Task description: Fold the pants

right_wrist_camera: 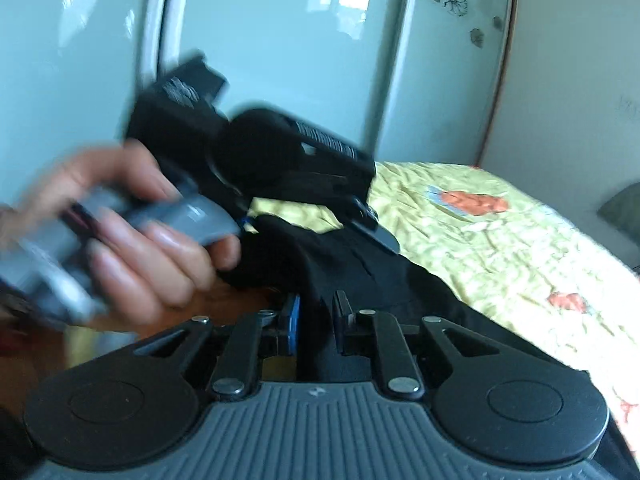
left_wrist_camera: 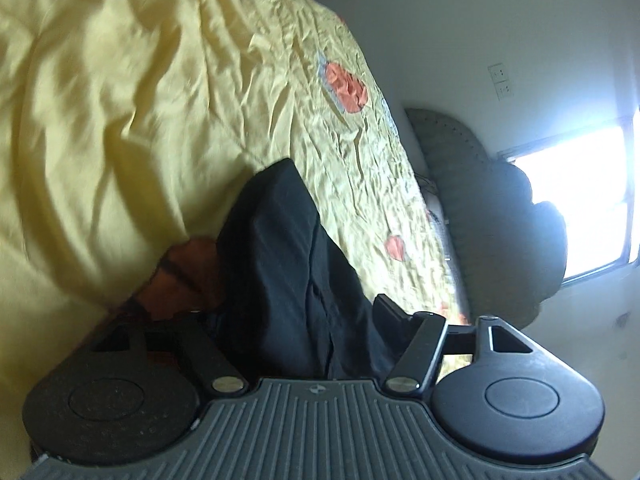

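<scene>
Black pants (left_wrist_camera: 288, 264) lie on a yellow bedspread and run between the fingers of my left gripper (left_wrist_camera: 296, 312). Its jaws stand wide apart with the cloth filling the gap, and the left finger is hidden. In the right wrist view the pants (right_wrist_camera: 360, 272) hang in a bunch from my right gripper (right_wrist_camera: 316, 312), whose two pads are shut on the cloth. The other gripper (right_wrist_camera: 256, 160) and the hand (right_wrist_camera: 132, 236) that holds it show blurred just beyond, over the pants.
The yellow bedspread (left_wrist_camera: 160, 100) with orange patches covers the bed (right_wrist_camera: 500, 232). A green cushion (left_wrist_camera: 480, 208) lies by a bright window (left_wrist_camera: 580, 200). A pale wardrobe door (right_wrist_camera: 280, 48) stands behind the bed. A wooden edge (left_wrist_camera: 180, 276) shows near the pants.
</scene>
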Motion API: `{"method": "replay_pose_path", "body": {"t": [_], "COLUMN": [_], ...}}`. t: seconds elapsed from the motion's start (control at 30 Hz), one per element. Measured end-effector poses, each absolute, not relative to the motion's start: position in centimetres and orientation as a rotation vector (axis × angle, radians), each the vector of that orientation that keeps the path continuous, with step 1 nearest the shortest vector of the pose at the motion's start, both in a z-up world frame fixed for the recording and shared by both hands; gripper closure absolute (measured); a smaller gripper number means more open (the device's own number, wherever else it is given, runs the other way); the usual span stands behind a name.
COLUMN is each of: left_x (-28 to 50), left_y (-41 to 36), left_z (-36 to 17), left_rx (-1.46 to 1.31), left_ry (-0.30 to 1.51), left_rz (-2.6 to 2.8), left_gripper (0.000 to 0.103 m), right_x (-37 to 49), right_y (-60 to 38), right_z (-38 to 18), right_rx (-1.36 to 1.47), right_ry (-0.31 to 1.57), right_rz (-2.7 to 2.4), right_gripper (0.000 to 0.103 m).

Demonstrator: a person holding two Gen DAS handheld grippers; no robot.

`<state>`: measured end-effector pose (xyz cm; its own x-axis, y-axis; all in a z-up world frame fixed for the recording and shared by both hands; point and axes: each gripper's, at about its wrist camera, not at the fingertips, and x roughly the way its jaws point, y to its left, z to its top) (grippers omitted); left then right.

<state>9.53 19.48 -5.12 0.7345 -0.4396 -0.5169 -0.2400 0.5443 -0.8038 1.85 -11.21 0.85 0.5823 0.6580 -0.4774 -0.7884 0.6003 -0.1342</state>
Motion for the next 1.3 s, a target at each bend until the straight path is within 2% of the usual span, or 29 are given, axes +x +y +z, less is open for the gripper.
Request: {"method": "replay_pose_path", "body": {"t": [0.17,0.27,0.3,0.37,0.47,0.93,1.3], "left_x": [9.6,9.6,9.7,9.6,9.4,6.7,5.1], "left_y": [19.1,18.8,18.7,18.5,17.8,11.7,4.8], "left_z": [-4.8,-4.7,-4.6,-4.4,-4.0,1.2,3.9], "left_rx": [-0.913,-0.858,-0.843,-0.806,-0.737,-0.487,-0.336], "left_ry": [0.773,0.772,0.771,0.769,0.754,0.612,0.520], "left_rz": [-0.086,-0.071,-0.067,-0.062,-0.053,-0.053,-0.135], "left_gripper": [0.058,0.066,0.074,0.076,0.077,0.082,0.082], "right_x": [5.3,7.5,8.0,8.9,8.5,8.5,4.8], "right_y": [-13.9,-12.5,-11.8,-10.6,-9.3,-10.6,-15.7], "right_z": [2.5,0.8,0.1,-1.3,-1.8,-0.8,0.9], "right_rx": [-0.088,-0.164,-0.188,-0.241,-0.276,-0.016,0.107], "right_ry": [0.434,0.508,0.536,0.598,0.575,0.521,0.421], "right_rz": [0.851,0.729,0.722,0.731,0.710,0.694,0.633], "right_gripper": [0.087,0.087,0.087,0.087,0.087,0.086,0.086]}}
